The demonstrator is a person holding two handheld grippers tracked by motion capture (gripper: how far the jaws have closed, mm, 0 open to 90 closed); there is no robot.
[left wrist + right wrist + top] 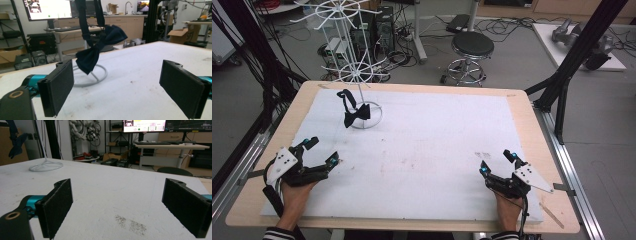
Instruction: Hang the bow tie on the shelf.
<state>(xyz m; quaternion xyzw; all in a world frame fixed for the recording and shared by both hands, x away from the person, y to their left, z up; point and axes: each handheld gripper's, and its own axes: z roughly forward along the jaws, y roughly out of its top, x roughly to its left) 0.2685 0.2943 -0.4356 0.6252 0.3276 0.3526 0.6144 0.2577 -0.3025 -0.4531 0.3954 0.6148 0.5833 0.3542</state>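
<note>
From above, my left tongs (322, 151) rest at the near left of the white board (427, 165), jaws spread wide and holding nothing, aimed toward the far left corner. There the bow tie (356, 115) hangs by its strap from the white wire rack (357, 72), just over the rack's ring base, so I judge it is the thing to fetch. My right tongs (497, 162) sit at the near right, also wide and empty, well apart from the tie

Along my left tongs (117, 82) the bow tie (100, 47) dangles straight ahead between the open pads, tilted, above the ring base (100, 76)

Along my right tongs (117, 205) there is bare board with a dark smudge (131, 223); the ring base (46, 166) lies far left
</note>
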